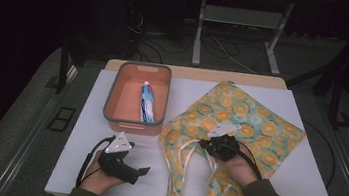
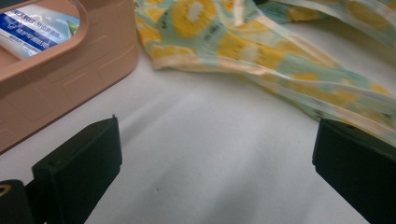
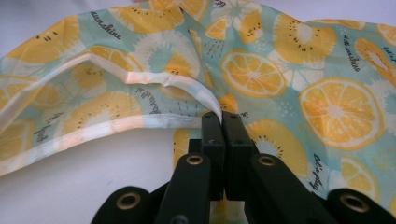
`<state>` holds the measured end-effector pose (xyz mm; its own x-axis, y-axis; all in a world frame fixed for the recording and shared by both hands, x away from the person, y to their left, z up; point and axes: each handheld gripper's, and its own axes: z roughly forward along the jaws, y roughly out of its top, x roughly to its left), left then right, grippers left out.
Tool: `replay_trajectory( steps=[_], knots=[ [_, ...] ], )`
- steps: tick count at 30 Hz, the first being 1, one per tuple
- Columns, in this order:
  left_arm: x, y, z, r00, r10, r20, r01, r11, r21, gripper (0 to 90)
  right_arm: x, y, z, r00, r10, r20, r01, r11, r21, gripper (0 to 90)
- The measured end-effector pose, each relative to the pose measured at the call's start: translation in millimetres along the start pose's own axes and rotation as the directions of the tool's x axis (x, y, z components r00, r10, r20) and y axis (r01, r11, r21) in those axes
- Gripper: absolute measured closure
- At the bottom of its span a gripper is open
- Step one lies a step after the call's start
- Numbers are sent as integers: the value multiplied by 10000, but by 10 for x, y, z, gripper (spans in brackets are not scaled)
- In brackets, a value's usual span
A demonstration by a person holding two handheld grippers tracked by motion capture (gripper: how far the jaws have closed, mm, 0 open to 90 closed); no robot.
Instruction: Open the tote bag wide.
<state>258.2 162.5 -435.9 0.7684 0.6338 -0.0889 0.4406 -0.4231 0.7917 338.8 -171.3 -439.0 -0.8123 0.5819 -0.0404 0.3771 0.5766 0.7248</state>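
Two tongs | right tongs pinched on bag rim, frame centre | left tongs wide open, empty, lower left | risk: thin hem slips out, mouth falls closed

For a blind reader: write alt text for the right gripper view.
The right gripper is shut on the white-trimmed rim of a fruit-print fabric bag, lifting that edge so the bag's mouth gapes above the white table.
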Motion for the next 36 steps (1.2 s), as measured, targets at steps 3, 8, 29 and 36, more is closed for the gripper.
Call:
replay_trajectory(
  steps=[3, 8, 29, 36],
  knots=[
    [2, 0, 0, 10000, -6, -2, 6, 10000, -18, 0, -59, -7, 66, 9986, 130, 521, -141, 9997, 218, 888],
    [-1, 4, 4, 10000, 11, 4, -11, 10000, -40, 0, -96, -31, 47, 9984, 323, 464, -332, 9993, 176, 875],
    [-7, 5, 43, 9996, 56, 293, -48, 9996, -291, 0, 567, -96, -666, 9598, -502, -2763, 362, 9978, -554, 384],
    [50, 17, 91, 9990, 193, 409, -177, 9991, -394, 0, 823, -148, -641, 9342, -869, -3461, 795, 9962, -353, 366]
  ],
)
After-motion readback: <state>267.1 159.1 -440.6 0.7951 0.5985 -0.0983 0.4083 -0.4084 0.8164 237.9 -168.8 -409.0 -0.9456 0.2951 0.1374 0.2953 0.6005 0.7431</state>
